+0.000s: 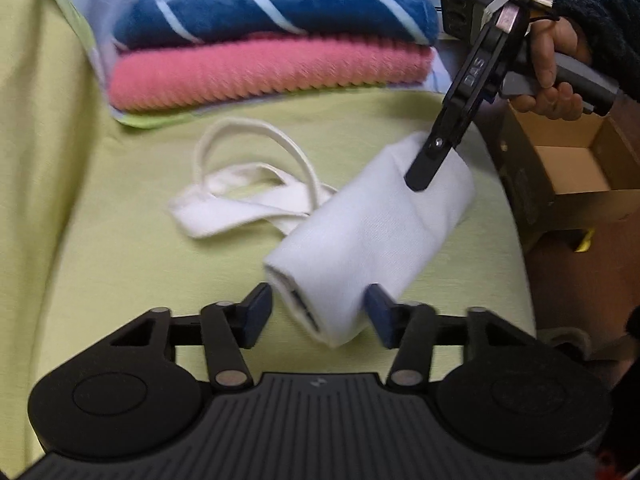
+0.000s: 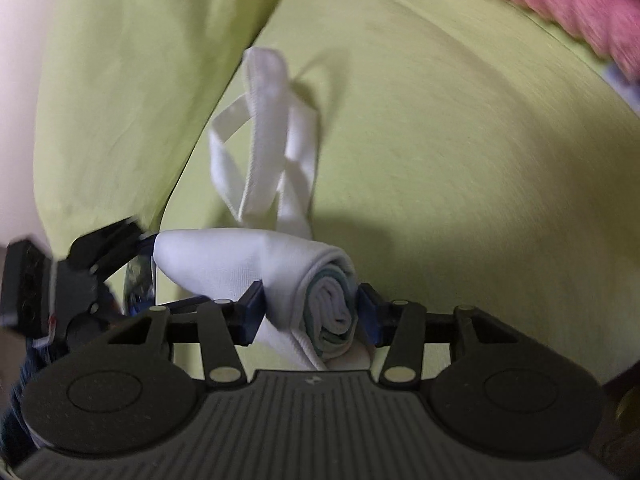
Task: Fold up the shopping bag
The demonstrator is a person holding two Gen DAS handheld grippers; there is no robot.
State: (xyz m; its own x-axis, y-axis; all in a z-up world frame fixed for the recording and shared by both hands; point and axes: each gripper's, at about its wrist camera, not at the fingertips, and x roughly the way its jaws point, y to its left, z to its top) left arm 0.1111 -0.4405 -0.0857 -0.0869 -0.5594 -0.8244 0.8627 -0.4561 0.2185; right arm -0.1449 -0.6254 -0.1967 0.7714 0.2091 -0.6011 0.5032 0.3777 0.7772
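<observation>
Shopping bag (image 1: 372, 224): white cloth, body rolled into a thick bundle, lifted just above the yellow-green sheet (image 1: 120, 260). Spiral of layers visible at one end in the right wrist view.

Handles (image 1: 244, 184): two white loops, loose and tangled, trailing from the roll onto the sheet. Not tucked or wrapped.

Left gripper (image 1: 318, 312): jaws part-way apart around the near end of the roll; one pad touches the cloth, the other shows a sliver of gap, so a firm pinch cannot be confirmed.

Right gripper (image 2: 310, 308): jaws pinching the far end of the roll, pads pressed on both sides of the spiral.

Hand (image 1: 556, 68): gripping the right tool's handle, dark sleeve above.

Towels (image 1: 272, 40): blue over pink, stacked at the back. Cardboard box (image 1: 576, 164): open, beside the bed.

Progress, judged: body rolled up, largely done. Remaining: secure the handles, set the bundle down.
</observation>
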